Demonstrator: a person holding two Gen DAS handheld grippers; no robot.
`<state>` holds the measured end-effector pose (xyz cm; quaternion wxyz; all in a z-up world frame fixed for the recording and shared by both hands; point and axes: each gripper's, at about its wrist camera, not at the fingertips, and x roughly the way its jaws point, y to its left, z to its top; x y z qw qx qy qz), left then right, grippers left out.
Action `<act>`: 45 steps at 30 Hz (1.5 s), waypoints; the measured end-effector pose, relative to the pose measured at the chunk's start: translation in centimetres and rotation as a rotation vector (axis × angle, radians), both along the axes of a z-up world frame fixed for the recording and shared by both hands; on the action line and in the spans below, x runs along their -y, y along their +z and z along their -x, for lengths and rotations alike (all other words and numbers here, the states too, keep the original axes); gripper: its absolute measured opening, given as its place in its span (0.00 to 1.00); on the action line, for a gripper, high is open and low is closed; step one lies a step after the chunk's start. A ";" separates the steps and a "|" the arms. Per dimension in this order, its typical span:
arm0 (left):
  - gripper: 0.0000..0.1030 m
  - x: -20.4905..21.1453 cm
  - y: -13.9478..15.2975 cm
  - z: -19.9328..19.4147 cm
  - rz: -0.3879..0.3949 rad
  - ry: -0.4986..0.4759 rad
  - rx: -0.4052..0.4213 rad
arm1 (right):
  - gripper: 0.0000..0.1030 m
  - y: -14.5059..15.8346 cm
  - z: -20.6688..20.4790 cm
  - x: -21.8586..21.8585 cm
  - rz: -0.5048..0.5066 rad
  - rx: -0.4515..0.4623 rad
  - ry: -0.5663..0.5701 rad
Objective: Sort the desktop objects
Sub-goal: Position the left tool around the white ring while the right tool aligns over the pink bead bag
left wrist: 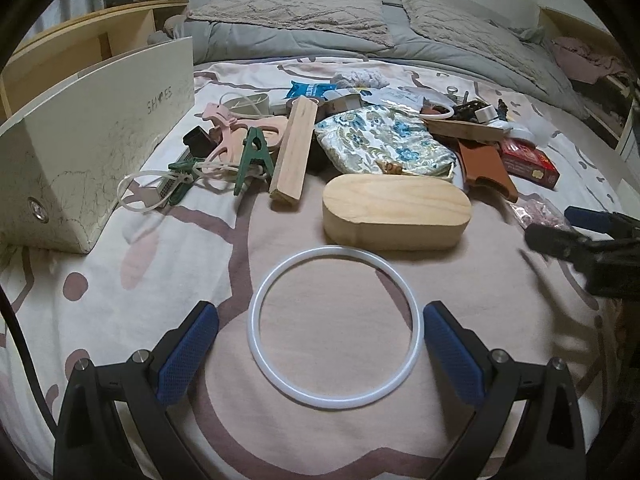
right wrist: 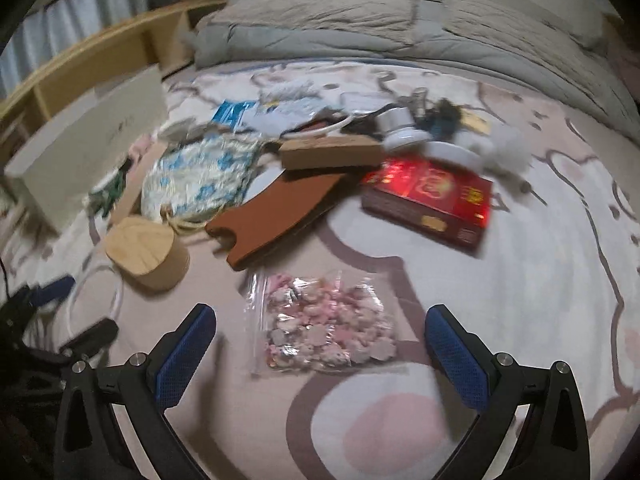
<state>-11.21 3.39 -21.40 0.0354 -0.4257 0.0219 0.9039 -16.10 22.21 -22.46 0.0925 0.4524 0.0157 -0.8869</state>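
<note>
Left wrist view: your left gripper (left wrist: 320, 344) straddles the translucent white rubber ring (left wrist: 335, 327) flat on the patterned bedsheet (left wrist: 120, 300), jaws spread. Pinch one rim next. Your right gripper (right wrist: 320, 350), also spread, frames the clear bag of pink trinkets (right wrist: 324, 320).

ring (left wrist: 335, 327): translucent smooth silicone | oval box (left wrist: 396, 211): matt wood | bag (right wrist: 324, 322): glossy plastic
</note>
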 end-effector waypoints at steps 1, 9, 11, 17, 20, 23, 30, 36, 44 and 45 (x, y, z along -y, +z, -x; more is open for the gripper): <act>1.00 -0.1 0.0 0.0 0.006 0.000 0.000 | 1.00 -0.3 0.2 0.2 -0.017 0.008 0.001; 1.00 0.0 -0.5 0.1 0.017 -0.004 0.002 | 1.00 -1.1 0.8 0.1 -0.042 0.014 -0.008; 1.00 0.0 -0.5 0.1 0.019 -0.005 0.003 | 1.00 -1.1 0.7 0.3 -0.053 0.012 -0.013; 1.00 0.1 -0.3 0.3 0.008 -0.008 0.002 | 1.00 -1.3 0.4 0.8 -0.080 -0.004 -0.025; 1.00 -0.1 -0.2 0.4 0.016 -0.004 -0.007 | 1.00 -1.4 0.5 0.5 -0.061 0.000 -0.026; 1.00 -0.2 -0.1 0.5 0.018 0.001 -0.017 | 1.00 -1.4 0.5 0.5 -0.059 -0.002 -0.027; 0.96 -0.3 0.1 0.4 0.003 0.004 -0.012 | 1.00 -1.4 0.5 0.5 -0.063 0.001 -0.028; 0.87 -0.5 0.2 0.1 0.005 -0.010 -0.017 | 0.98 -1.1 0.3 0.3 -0.054 0.009 -0.032; 0.82 -0.6 0.4 -0.1 0.003 -0.020 -0.025 | 0.73 -0.5 -0.4 0.3 -0.047 -0.018 -0.024; 0.82 -0.6 0.5 -0.1 0.001 -0.021 -0.026 | 0.72 -0.4 -0.4 0.3 -0.048 -0.020 -0.023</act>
